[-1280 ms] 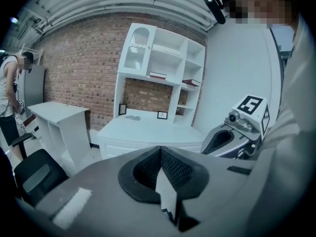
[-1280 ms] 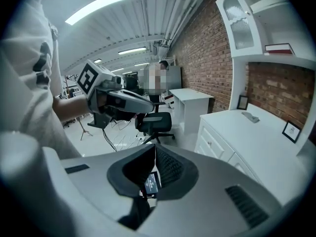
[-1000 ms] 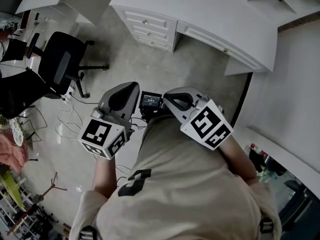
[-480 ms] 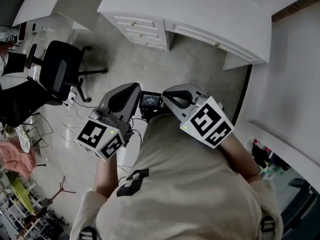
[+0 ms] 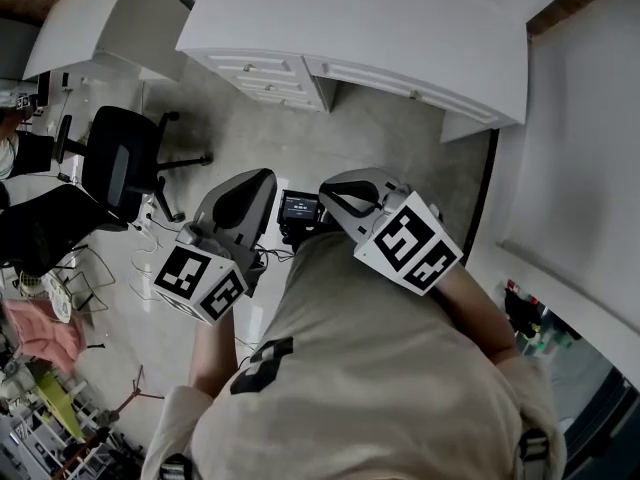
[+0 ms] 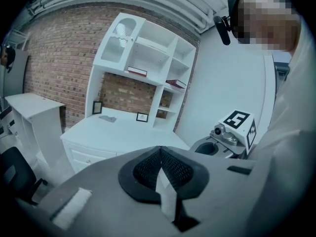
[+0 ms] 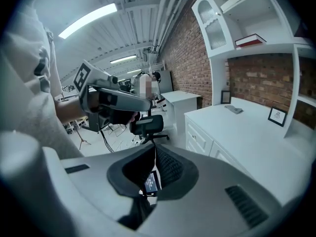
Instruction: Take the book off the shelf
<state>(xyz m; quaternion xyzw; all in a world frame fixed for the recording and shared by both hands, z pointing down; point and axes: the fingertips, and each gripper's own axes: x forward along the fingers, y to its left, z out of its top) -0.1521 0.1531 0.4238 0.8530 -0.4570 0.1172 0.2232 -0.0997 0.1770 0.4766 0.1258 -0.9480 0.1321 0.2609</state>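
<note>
"Did either pair of fingers have anything in it?"

"No. The left gripper (image 6: 159, 151) had its jaws pressed together with nothing between them. The right gripper (image 7: 154, 151) was the same, closed and empty. The person held both close in front of the chest, side by side, with a small screen (image 5: 299, 206) showing between them."

"And the book?"

"On its shelf, well apart from both grippers. The red book (image 6: 137, 71) lay flat on the wide middle shelf of the white hutch (image 6: 148, 43). The hutch stood at the far side of the white desk (image 5: 380, 28), against the brick wall (image 6: 54, 58). A second book (image 6: 176, 83) lay in the narrower compartment to its right, a little lower."

"Anything else about?"

"Two small picture frames stood at the back of the desk, one to the left (image 6: 97, 107) and one to the right (image 6: 142, 116). A flat grey thing (image 6: 107, 118) lay between them. A black office chair (image 5: 120, 153) stood on the floor, off to the left."
</note>
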